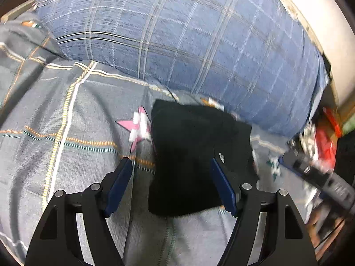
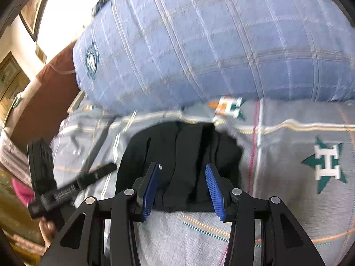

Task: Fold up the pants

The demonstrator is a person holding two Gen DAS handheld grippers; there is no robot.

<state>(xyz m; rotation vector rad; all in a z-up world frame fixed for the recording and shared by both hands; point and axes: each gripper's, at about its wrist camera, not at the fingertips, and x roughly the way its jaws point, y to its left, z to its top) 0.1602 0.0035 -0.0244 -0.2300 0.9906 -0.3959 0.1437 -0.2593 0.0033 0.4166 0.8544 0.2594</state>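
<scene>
From my left wrist camera I see the black pants (image 1: 195, 157) folded into a compact bundle on the grey patterned bedspread (image 1: 73, 133), sitting just past centre toward 5 o'clock, with the big blue plaid pillow (image 1: 188, 40) bulging across 12 o'clock right behind them. My left gripper (image 1: 170, 161) is spread wide and grasps nothing: its left finger hangs over bare bedspread beside the bundle, its right finger over the black cloth, though I cannot tell if it touches. A pink star print (image 1: 138, 128) lies at the bundle's 9 o'clock edge. At 4 o'clock the other tool shows, blurred. In my right wrist camera the pants (image 2: 179, 155) sit at centre, creased in lengthwise folds, and my right gripper (image 2: 183, 168) is also released, both blue fingers parted over the near part of the bundle with nothing pinched. A green star with an H (image 2: 326, 161) is printed at 3 o'clock, and the left tool's black body (image 2: 66, 188) lies at 8 o'clock.
</scene>
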